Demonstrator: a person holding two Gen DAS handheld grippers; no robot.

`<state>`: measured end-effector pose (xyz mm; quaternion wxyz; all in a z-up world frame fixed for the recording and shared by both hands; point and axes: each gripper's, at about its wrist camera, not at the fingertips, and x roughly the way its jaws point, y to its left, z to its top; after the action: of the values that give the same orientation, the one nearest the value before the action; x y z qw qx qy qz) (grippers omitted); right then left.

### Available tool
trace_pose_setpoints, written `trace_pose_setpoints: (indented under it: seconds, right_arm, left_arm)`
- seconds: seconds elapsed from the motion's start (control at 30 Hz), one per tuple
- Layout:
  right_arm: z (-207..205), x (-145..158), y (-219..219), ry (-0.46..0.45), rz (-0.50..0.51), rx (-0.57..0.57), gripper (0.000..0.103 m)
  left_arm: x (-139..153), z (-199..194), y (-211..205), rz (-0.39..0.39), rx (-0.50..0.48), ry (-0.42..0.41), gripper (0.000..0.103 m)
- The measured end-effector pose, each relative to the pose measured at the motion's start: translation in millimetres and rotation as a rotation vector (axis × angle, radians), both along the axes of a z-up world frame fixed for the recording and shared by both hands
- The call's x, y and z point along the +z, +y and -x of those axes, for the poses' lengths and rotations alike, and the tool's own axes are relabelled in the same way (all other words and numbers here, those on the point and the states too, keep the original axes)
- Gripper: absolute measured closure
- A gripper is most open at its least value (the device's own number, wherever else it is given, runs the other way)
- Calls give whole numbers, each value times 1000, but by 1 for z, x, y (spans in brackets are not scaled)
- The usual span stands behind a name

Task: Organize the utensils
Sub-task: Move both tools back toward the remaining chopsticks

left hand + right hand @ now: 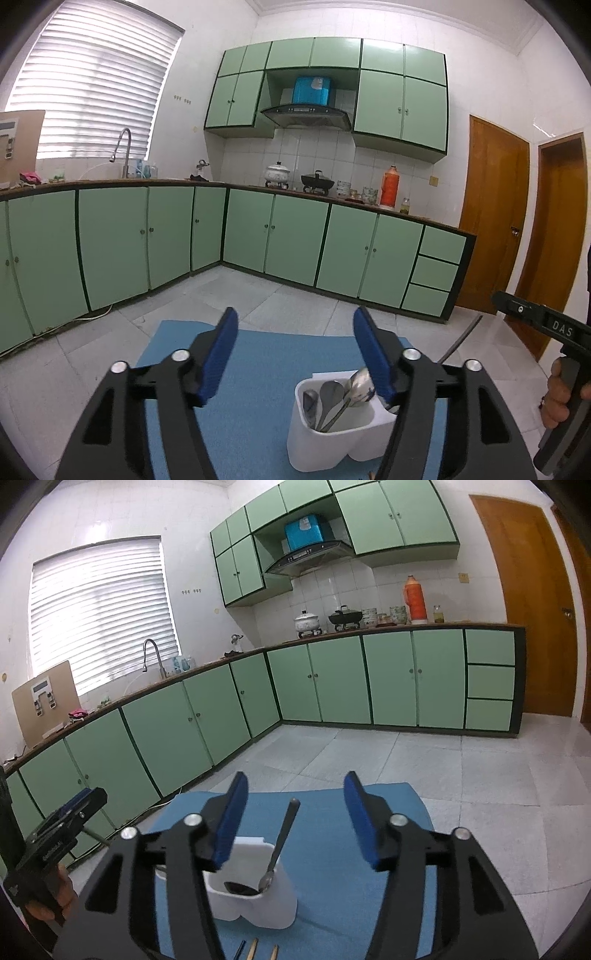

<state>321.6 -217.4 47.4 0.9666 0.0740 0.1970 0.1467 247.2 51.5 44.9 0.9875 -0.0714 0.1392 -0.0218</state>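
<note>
Spoons (334, 400) are stood in the white holder (258, 904); chopsticks (263, 950) just before it seemingly remain; both grippers (291, 354) (295, 819) are held open, empty.

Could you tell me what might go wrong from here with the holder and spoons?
The holder looks light, and the open left gripper sits close beside it, so a sideways move might tip it. In the right wrist view one spoon leans with its handle up between the open right gripper fingers, which could catch it.
</note>
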Motion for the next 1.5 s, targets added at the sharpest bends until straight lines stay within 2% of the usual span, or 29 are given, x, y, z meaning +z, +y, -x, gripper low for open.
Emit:
trace_pose_setpoints:
  seconds: [0.17,0.37,0.57,0.9,1.27,1.5]
  right_arm:
    - [26,-7,-4,-13,-4,8,26]
    - [64,-25,-7,-10,2,34,19]
    - [108,-48,-4,-5,31,51,17]
    - [171,-97,5,50,82,60,16]
    - [218,-152,16,93,110,36,16]
    - [242,-177,17,77,130,-10,17]
  left_arm:
    - [-1,23,-5,-1,-11,-13,26]
    - [-19,57,-14,-17,-25,13,19]
    - [-49,91,-25,-53,-38,77,17]
    - [-91,147,-28,-67,-19,148,14]
    - [-138,198,-37,-99,-1,201,14]
    - [-156,214,-36,-112,12,213,14]
